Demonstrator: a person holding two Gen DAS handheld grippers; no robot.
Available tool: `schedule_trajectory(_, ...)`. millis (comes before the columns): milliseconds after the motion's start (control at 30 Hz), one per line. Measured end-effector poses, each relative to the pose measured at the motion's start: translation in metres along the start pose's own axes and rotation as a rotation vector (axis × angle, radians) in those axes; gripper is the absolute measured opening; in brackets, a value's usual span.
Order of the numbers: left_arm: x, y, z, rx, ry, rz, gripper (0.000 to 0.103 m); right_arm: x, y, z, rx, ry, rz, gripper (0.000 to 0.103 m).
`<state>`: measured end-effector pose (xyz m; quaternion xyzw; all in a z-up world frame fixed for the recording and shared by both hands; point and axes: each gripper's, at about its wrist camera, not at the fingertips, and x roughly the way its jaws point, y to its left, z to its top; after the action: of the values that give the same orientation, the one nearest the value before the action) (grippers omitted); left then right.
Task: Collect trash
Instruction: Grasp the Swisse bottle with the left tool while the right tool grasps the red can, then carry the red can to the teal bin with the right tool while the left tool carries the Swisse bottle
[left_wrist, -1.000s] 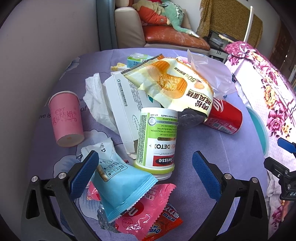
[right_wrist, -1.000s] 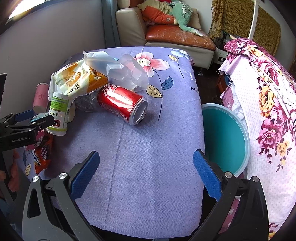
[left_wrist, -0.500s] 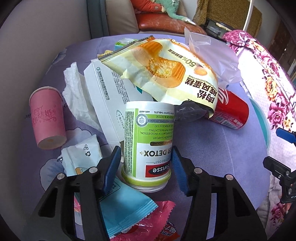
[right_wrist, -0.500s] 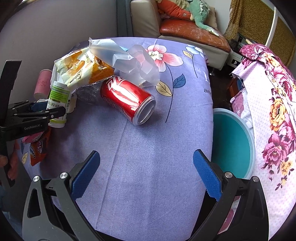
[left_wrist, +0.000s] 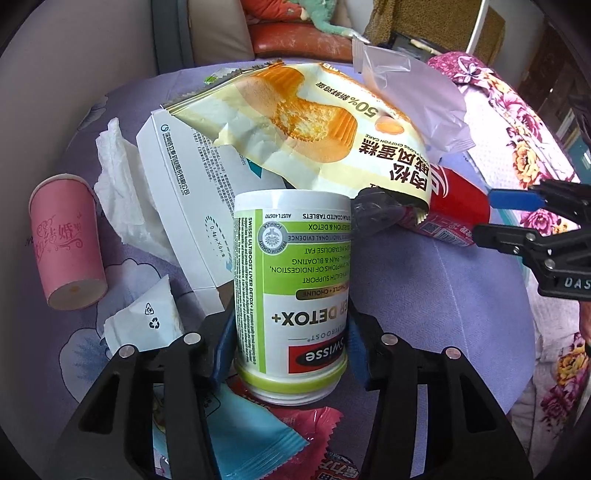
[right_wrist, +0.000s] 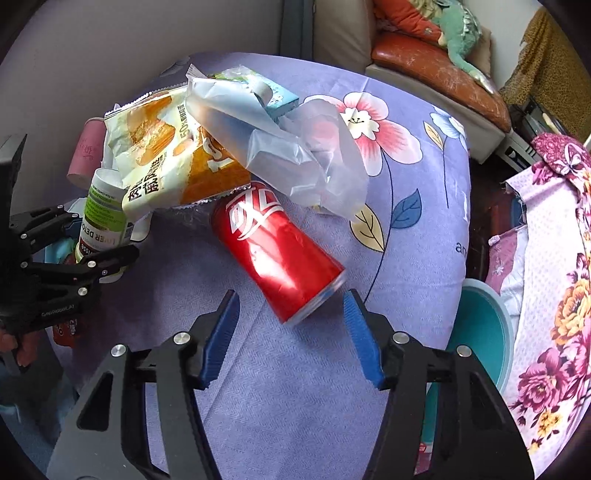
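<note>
My left gripper (left_wrist: 290, 350) is shut on a green and white Swisse supplement bottle (left_wrist: 291, 288) that stands upside down on the purple floral tablecloth (right_wrist: 295, 387); it also shows in the right wrist view (right_wrist: 101, 218). My right gripper (right_wrist: 290, 332) is open, its blue pads on either side of the near end of a red soda can (right_wrist: 277, 251) lying on its side. The can also shows in the left wrist view (left_wrist: 454, 206). A yellow cake wrapper (left_wrist: 314, 129) lies over the pile behind the bottle.
A pink paper cup (left_wrist: 66, 243), crumpled tissue (left_wrist: 118, 177), a white carton (left_wrist: 184, 199), a clear plastic bag (right_wrist: 280, 140) and snack wrappers (left_wrist: 258, 439) lie around. A teal bin (right_wrist: 476, 332) stands off the table's right edge beside a floral cover (right_wrist: 554, 295). A sofa (right_wrist: 424, 59) is behind.
My left gripper moved forward and closed on the bottle. My right gripper advanced to the red can and narrowed, its pads now flanking the can's near end.
</note>
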<state>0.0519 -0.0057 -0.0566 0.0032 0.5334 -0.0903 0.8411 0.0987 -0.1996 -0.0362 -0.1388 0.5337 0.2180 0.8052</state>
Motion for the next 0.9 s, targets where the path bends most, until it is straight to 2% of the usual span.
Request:
schedule_trajectory(233,0.003,0.008,0.002,0.013,0.008,-0.027,0.051,0.026,0.009,0.038,-0.16,0.058,-0.062,0.067)
schedule_trajectory(400,0.005,0.012,0.002,0.001,0.011,-0.044,0.052,0.022,0.02,0.048,-0.305,0.047,-0.109,0.076)
schedule_trajectory(500,0.008,0.013,0.004,0.004,0.014,-0.065,0.051,0.029,0.026,0.052,-0.384,0.076,-0.124,0.076)
schedule_trajectory(600,0.005,0.013,0.004,-0.001,0.014,-0.099,0.051,0.041,0.033,0.056,-0.437,0.109,-0.101,0.076)
schedule_trajectory(667,0.003,0.015,0.004,-0.002,0.011,-0.096,0.051,0.05,0.037,0.06,-0.456,0.125,-0.085,0.076)
schedule_trajectory(700,0.003,0.017,0.003,-0.002,0.013,-0.092,0.051,0.056,0.038,0.062,-0.447,0.144,-0.071,0.074)
schedule_trajectory(733,0.003,0.018,0.003,-0.005,0.014,-0.086,0.051,0.061,0.038,0.062,-0.431,0.173,-0.052,0.061)
schedule_trajectory(767,0.003,0.019,0.003,-0.007,0.016,-0.084,0.051,0.066,0.037,0.06,-0.411,0.205,-0.021,0.056)
schedule_trajectory(800,0.004,0.019,0.002,-0.01,0.017,-0.082,0.051,0.068,0.038,0.057,-0.394,0.222,-0.005,0.047)
schedule_trajectory(900,-0.003,0.019,0.001,-0.022,0.006,-0.1,0.051,0.06,0.03,0.045,-0.297,0.237,0.054,0.045)
